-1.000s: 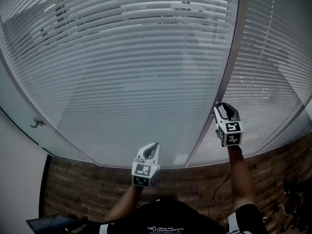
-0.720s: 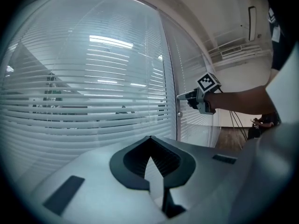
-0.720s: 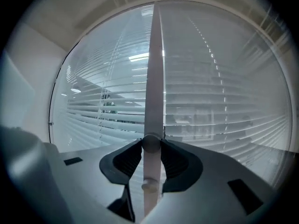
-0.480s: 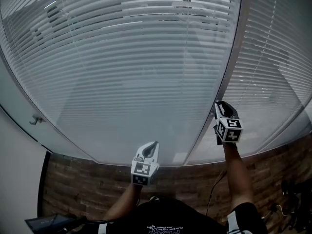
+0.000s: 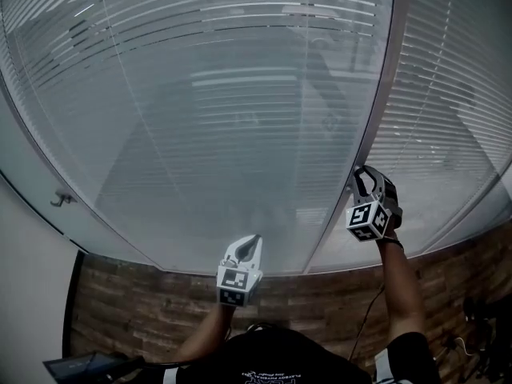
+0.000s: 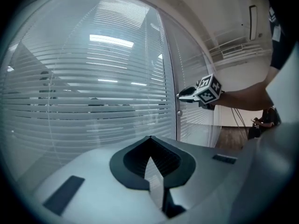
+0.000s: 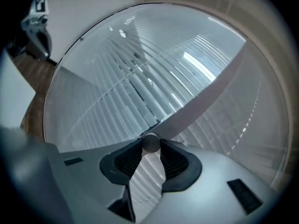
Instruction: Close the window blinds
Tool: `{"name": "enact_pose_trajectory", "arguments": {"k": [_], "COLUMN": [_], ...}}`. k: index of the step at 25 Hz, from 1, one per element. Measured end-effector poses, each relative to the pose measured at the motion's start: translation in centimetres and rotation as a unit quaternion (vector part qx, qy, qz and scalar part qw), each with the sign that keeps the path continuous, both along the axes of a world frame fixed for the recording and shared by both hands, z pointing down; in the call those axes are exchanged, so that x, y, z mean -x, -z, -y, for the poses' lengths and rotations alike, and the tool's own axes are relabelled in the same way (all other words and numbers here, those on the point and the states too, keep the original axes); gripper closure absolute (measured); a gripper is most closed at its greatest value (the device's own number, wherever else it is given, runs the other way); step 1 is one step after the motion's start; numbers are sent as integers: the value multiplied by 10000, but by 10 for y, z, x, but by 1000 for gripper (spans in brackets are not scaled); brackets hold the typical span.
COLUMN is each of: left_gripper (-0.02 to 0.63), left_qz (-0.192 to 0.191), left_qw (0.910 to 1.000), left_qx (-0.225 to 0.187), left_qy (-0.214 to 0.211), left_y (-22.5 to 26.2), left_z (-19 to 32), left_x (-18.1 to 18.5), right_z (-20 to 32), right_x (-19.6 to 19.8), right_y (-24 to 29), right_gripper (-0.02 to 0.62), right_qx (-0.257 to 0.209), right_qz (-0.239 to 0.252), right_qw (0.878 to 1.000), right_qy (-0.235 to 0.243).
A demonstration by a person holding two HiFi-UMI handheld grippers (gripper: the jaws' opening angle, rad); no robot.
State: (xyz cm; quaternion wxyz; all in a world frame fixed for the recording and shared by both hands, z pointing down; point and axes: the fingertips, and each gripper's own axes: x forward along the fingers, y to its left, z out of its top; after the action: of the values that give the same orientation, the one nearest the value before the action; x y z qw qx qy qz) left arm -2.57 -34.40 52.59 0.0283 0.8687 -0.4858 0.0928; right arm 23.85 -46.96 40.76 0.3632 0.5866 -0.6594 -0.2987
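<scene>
Slatted blinds [image 5: 224,118] hang behind a large glass pane; their slats look tilted nearly flat in the middle and lower part. A pale upright frame post [image 5: 384,78] divides this pane from another. My right gripper [image 5: 364,174] is at that post, rolled to one side. In the right gripper view its jaws [image 7: 150,141] press on a small round grey knob [image 7: 150,143] from both sides. My left gripper [image 5: 252,242] hangs lower, away from the glass, with its tips together and nothing held. The left gripper view shows the right gripper [image 6: 183,95] against the post.
A second blind-covered pane [image 5: 448,118] lies right of the post. Wood flooring [image 5: 144,310] runs below the glass, a white wall [image 5: 24,278] stands at the left with a small hook [image 5: 58,202], and a cable [image 5: 360,310] trails on the floor.
My right gripper has rolled on the knob, turning its marker cube. The slats of the left pane have tilted, and their bright stripes have faded to grey in the middle. The left gripper stayed put.
</scene>
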Motion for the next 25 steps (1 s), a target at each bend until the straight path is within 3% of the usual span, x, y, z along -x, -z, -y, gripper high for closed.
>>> {"name": "enact_pose_trajectory", "arguments": {"k": [3, 7, 20, 22, 25], "left_gripper": [611, 611, 611, 611, 611], "left_qz": [-8, 0, 41, 40, 32], "left_qw": [10000, 10000, 10000, 10000, 10000], "left_qx": [12, 32, 1, 8, -4], "left_qy": [34, 35, 21, 25, 30], "left_y": [1, 0, 3, 2, 2], "left_z": [1, 1, 1, 1, 1], "left_x": [2, 1, -4, -4, -4], "right_z": [4, 8, 7, 7, 7], "right_x": [-1, -3, -2, -2, -5], "right_y": [-6, -12, -15, -16, -14], "right_gripper": [469, 469, 469, 469, 469], "right_qx": [-76, -183, -165, -151, -160], "right_qz": [-1087, -2274, -4123, -3924, -2969], "right_qw": [9940, 9736, 9108, 9196, 9547], "right_qy": [4, -91, 113, 138, 105]}}
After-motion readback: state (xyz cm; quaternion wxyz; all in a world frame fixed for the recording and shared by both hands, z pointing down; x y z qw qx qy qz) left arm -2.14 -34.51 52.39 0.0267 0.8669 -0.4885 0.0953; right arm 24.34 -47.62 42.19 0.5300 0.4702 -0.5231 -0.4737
